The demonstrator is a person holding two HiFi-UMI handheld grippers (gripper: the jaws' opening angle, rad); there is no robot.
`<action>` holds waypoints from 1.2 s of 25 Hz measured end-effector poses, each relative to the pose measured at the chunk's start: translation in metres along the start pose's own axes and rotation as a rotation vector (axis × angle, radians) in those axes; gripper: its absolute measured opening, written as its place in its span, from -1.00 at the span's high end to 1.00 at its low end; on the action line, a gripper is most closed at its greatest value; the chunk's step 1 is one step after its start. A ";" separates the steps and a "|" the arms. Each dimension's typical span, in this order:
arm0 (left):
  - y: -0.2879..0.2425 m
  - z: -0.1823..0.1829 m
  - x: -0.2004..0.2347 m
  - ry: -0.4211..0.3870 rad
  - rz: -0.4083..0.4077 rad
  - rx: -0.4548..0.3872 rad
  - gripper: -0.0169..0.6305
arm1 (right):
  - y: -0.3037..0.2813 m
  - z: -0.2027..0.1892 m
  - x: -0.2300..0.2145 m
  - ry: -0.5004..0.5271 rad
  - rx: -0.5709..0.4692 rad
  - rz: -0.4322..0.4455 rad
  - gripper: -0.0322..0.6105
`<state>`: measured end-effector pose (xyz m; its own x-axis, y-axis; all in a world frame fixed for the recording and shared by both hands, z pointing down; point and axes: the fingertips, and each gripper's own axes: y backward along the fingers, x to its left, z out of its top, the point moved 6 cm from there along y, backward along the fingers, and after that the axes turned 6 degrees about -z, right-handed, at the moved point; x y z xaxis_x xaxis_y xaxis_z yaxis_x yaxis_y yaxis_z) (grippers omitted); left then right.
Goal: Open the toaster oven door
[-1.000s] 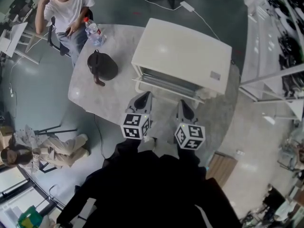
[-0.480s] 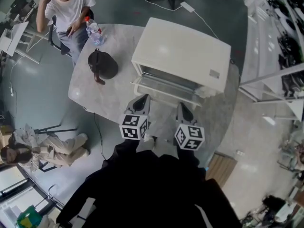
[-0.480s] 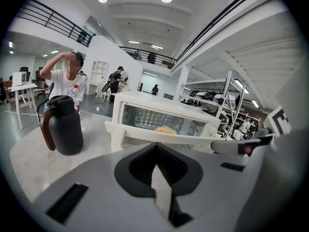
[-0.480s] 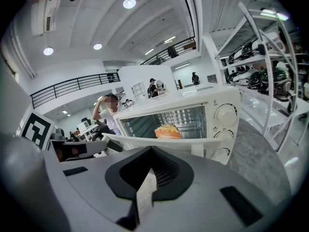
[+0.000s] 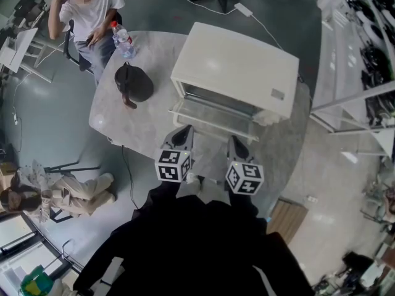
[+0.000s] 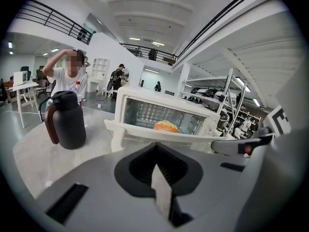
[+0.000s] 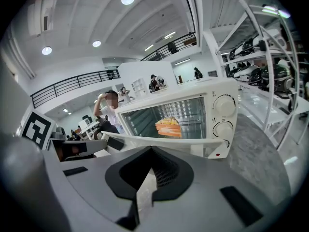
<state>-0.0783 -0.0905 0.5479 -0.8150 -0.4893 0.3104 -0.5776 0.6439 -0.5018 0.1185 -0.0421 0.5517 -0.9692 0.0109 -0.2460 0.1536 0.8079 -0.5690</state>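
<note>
Head view, with both gripper views. The toaster oven (image 5: 237, 66) stands on the far half of the counter (image 5: 136, 125), its front turned toward the person, so that its door (image 5: 213, 117) swings down toward the two tools. The door is already lowered, roughly level, and projects from the cabinet's lower front. The chamber is exposed, and a layered sandwich (image 7: 169, 127) shows on the rack. The task therefore appears essentially complete.

The left hand-held gripper (image 5: 183, 131) and the right hand-held gripper (image 5: 236, 142) are held side by side close to the body. Both point forward at the door's free edge, just short of it, and neither is seen touching it. Their marker cubes face up toward the head camera. In each gripper view the jaws are pressed together with nothing between them. This empty, level pose suits tools that need no further hold on the door.

A dark carafe (image 5: 134, 84) stands to the left of the oven, well clear of the door's swing. A water bottle (image 5: 121, 41) sits near the counter's far edge, beside a seated person (image 5: 92, 14). The control knobs (image 7: 223, 105) line the oven's right front panel.
</note>
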 end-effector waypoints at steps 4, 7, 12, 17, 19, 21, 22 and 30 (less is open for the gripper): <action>0.002 -0.007 0.001 0.000 0.002 0.027 0.94 | 0.001 -0.007 -0.001 0.011 0.015 -0.001 0.89; 0.003 -0.013 0.001 0.002 0.001 0.046 0.94 | 0.003 -0.014 -0.004 0.014 0.023 -0.004 0.89; 0.005 -0.020 0.002 -0.001 0.008 0.061 0.94 | 0.002 -0.022 -0.004 0.000 0.054 -0.001 0.89; 0.005 -0.026 0.003 0.003 0.006 0.077 0.94 | 0.003 -0.026 -0.005 -0.015 0.067 -0.001 0.89; 0.005 -0.029 0.004 0.005 0.004 0.086 0.94 | 0.002 -0.031 -0.005 -0.020 0.074 0.000 0.89; 0.006 -0.033 0.005 0.008 0.000 0.092 0.94 | 0.003 -0.035 -0.004 -0.018 0.079 0.002 0.89; 0.006 -0.035 0.005 0.012 -0.002 0.094 0.94 | 0.004 -0.036 -0.004 -0.016 0.083 0.003 0.89; 0.009 -0.042 0.005 0.020 -0.009 0.114 0.94 | 0.009 -0.045 -0.004 -0.025 0.109 -0.007 0.89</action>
<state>-0.0900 -0.0627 0.5784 -0.8111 -0.4825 0.3306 -0.5770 0.5681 -0.5868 0.1154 -0.0087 0.5830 -0.9654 -0.0101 -0.2606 0.1683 0.7390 -0.6524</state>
